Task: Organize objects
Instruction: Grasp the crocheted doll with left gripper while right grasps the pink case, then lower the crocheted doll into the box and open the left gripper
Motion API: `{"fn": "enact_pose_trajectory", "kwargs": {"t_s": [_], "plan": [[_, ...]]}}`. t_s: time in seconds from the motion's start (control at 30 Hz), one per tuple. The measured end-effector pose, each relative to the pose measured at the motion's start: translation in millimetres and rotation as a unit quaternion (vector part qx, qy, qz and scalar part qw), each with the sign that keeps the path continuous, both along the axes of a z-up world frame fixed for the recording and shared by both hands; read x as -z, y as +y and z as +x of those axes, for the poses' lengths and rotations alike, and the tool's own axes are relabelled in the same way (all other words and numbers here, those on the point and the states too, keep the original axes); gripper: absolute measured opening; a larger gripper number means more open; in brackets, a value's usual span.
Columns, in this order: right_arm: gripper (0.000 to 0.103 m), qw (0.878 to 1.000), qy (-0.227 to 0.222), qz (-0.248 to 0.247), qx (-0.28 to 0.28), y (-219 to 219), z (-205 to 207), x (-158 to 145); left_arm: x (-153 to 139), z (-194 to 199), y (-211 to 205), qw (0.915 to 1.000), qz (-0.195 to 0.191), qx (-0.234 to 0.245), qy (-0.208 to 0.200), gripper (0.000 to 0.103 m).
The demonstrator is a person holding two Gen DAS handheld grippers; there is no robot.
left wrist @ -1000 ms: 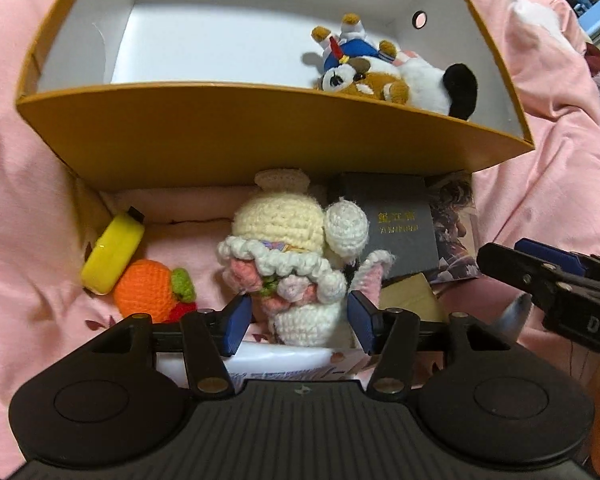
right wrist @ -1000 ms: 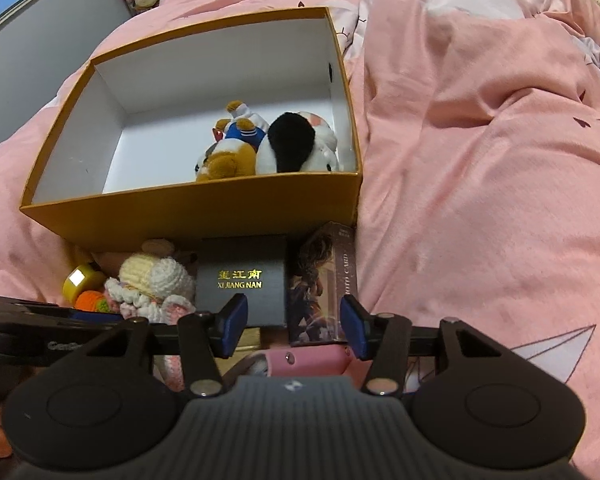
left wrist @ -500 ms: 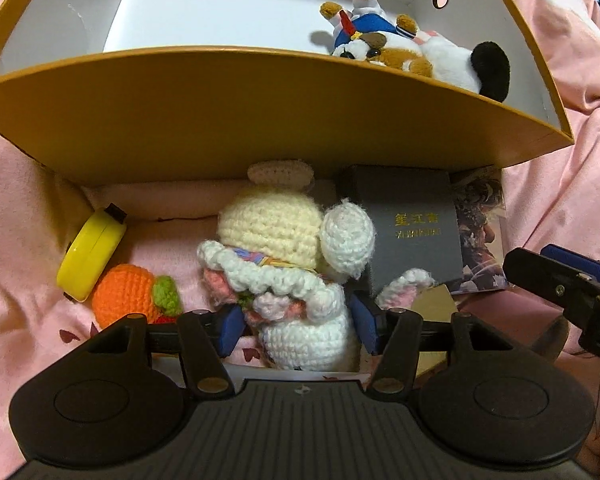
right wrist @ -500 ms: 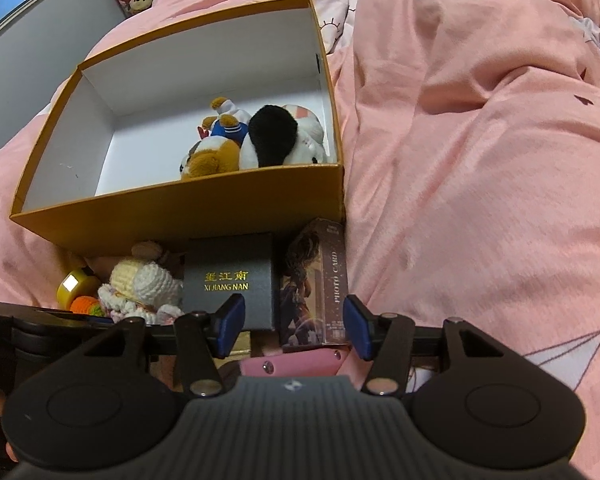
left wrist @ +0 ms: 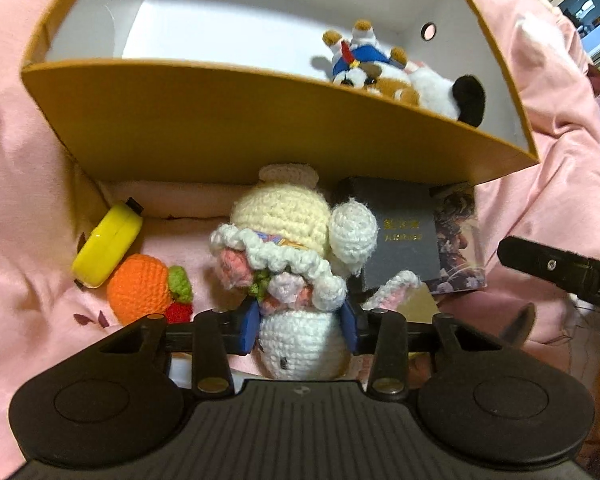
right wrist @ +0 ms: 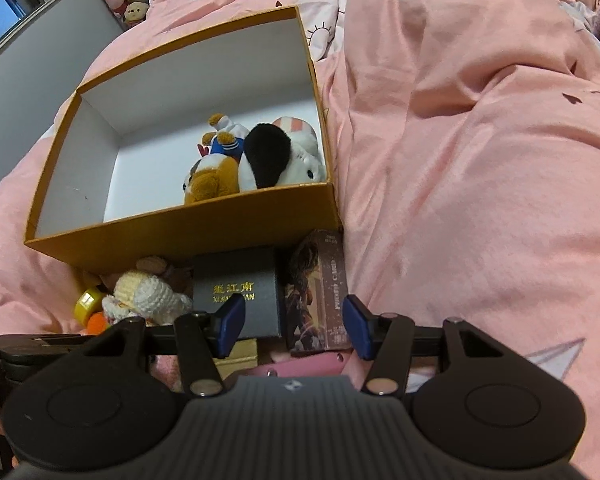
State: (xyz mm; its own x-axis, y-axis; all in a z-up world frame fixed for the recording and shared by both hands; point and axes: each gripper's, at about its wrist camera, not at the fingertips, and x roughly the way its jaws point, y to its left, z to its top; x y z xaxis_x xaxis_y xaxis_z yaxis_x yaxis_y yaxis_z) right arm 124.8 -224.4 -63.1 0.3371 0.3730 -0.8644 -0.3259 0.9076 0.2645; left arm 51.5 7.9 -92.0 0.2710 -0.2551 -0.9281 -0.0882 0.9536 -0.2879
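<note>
**Left gripper closed on the crochet doll in front of the box**

Pink bedding [right wrist: 480, 160] covered the whole surface, rumpled and soft, with an open cardboard box [left wrist: 236, 128] resting on it, orange outside and white inside. Two plush toys [left wrist: 400, 76] already lay in the box's right corner.

At the far left of the row in front of the box lay a yellow tape measure [left wrist: 108, 248], touching a crochet orange [left wrist: 140, 288]. Next came the crochet doll [left wrist: 292, 264], lying just before the box's near wall: a cream head with a small halo loop, a frilly white collar with pink flowers, and a round white body. The left gripper [left wrist: 300, 326] had just been closing, and its blue pads [left wrist: 250, 326] sat against both sides of the white body, a soft grip that seemed to be taking hold. To do this lift well, the squeeze should probably stay on the firm round body rather than the loose frill, and the doll should rise clear of the box's near wall before moving over it; yarn gives way, so a light pinch might slip.

Right of the doll lay a dark box with gold lettering [right wrist: 236, 296], then a photo card pack [right wrist: 320, 292] beside it. The right gripper [right wrist: 294, 330] hovered over these two with its jaws partly apart, pressing on nothing.
</note>
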Motion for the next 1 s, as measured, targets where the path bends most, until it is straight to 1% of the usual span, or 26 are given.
{"fn": "enact_pose_trajectory", "kwargs": {"t_s": [0.1,0.3,0.37,0.4,0.47,0.6,0.7,0.73,0.77,0.8,0.83,0.9,1.0], "plan": [[0.058,1.000,0.016,0.005,-0.001,-1,-6,-4,-13,-5,2,0.9999,-0.005,0.002,-0.013,0.044],[0.073,0.998,0.058,0.003,-0.005,6,-20,1,-39,-14,6,0.9990,-0.017,0.011,-0.041,0.044],[0.074,0.998,0.065,-0.006,-0.008,10,-24,5,-45,-16,4,0.9980,-0.032,0.015,-0.052,0.044],[0.076,0.998,0.066,-0.013,-0.010,13,-26,8,-49,-18,4,0.9975,-0.040,0.015,-0.057,0.044],[0.077,0.997,0.069,-0.020,-0.009,17,-26,13,-53,-19,4,0.9966,-0.046,0.015,-0.066,0.044],[0.078,0.996,0.086,-0.014,0.001,24,-24,22,-62,-24,5,0.9953,-0.042,0.016,-0.085,0.044],[0.077,0.995,0.089,-0.033,0.014,30,-23,26,-66,-28,7,0.9947,-0.044,0.015,-0.092,0.044],[0.077,0.995,0.088,-0.035,0.017,30,-23,27,-66,-28,7,0.9946,-0.042,0.017,-0.093,0.044],[0.074,0.995,0.088,-0.039,0.021,29,-23,29,-67,-28,6,0.9946,-0.039,0.019,-0.094,0.044],[0.067,0.995,0.087,-0.043,0.026,27,-24,30,-67,-27,5,0.9946,-0.035,0.024,-0.095,0.044],[0.064,0.995,0.086,-0.045,0.032,24,-24,31,-67,-27,4,0.9945,-0.033,0.028,-0.095,0.044],[0.057,0.995,0.082,-0.030,0.040,17,-27,28,-69,-26,0,0.9941,-0.033,0.036,-0.097,0.044],[0.049,0.996,0.069,-0.024,0.043,10,-33,20,-74,-27,-7,0.9927,-0.032,0.047,-0.106,0.044]]}}
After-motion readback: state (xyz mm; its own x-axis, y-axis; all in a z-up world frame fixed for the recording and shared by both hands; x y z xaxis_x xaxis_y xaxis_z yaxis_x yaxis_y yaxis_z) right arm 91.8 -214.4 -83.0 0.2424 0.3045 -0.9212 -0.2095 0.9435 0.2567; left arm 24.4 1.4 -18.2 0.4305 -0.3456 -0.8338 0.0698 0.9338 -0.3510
